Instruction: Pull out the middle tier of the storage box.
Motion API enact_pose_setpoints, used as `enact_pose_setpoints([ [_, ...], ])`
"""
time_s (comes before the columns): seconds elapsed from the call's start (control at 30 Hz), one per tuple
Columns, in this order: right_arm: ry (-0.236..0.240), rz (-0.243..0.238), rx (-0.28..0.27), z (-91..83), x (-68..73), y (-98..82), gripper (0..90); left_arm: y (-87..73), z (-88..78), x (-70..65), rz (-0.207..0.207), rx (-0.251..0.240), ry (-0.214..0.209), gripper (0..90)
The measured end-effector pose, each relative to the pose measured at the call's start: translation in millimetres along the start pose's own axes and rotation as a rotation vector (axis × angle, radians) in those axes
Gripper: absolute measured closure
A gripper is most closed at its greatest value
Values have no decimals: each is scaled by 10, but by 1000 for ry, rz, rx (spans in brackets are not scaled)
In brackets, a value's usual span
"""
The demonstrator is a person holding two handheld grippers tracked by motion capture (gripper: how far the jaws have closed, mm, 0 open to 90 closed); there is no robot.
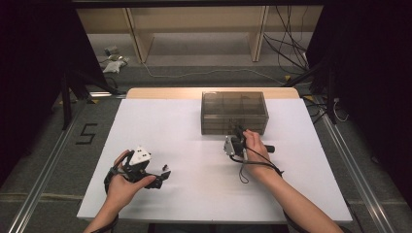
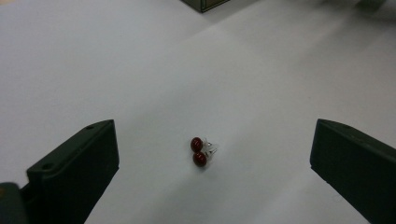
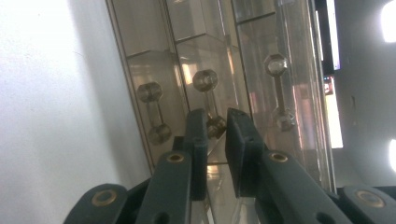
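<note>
Smoked-acrylic drawer box [image 1: 234, 112] sits at the far middle of the white table [image 1: 184, 194]. We note the right gripper [image 1: 236, 137] at its front face; in the right gripper view its jaws are clenched on the middle drawer handle [image 3: 208, 100], one of three bar handles side by side. We see the left gripper [image 1: 160, 174] near the table's front left, jaws spread wide and released, a pair of red stud earrings [image 2: 199, 151] lying on the table between them, touched by neither.
</note>
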State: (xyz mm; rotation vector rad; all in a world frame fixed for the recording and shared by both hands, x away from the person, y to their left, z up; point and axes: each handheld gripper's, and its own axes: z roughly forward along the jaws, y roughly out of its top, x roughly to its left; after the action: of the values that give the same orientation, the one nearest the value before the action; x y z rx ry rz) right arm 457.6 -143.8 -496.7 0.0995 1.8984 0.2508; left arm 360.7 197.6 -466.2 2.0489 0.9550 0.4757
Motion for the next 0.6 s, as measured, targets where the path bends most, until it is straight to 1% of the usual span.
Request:
enact_pose_setpoints([
  [0.07,6,1,6,-5,3,2,796,0,-1,2,4,3,-1,13],
  [0.23,-1,1,7,-10,10,6,797,0,-1,0,7,3,0,13],
  [0.3,-5,8,5,-12,12,6,797,1,-1,-2,8,3,0,13],
  [0.57,-2,7,7,-25,16,11,796,1,-2,-2,9,3,2,13],
  [0.6,-9,10,-4,-22,25,12,797,2,-2,-2,9,3,1,13],
])
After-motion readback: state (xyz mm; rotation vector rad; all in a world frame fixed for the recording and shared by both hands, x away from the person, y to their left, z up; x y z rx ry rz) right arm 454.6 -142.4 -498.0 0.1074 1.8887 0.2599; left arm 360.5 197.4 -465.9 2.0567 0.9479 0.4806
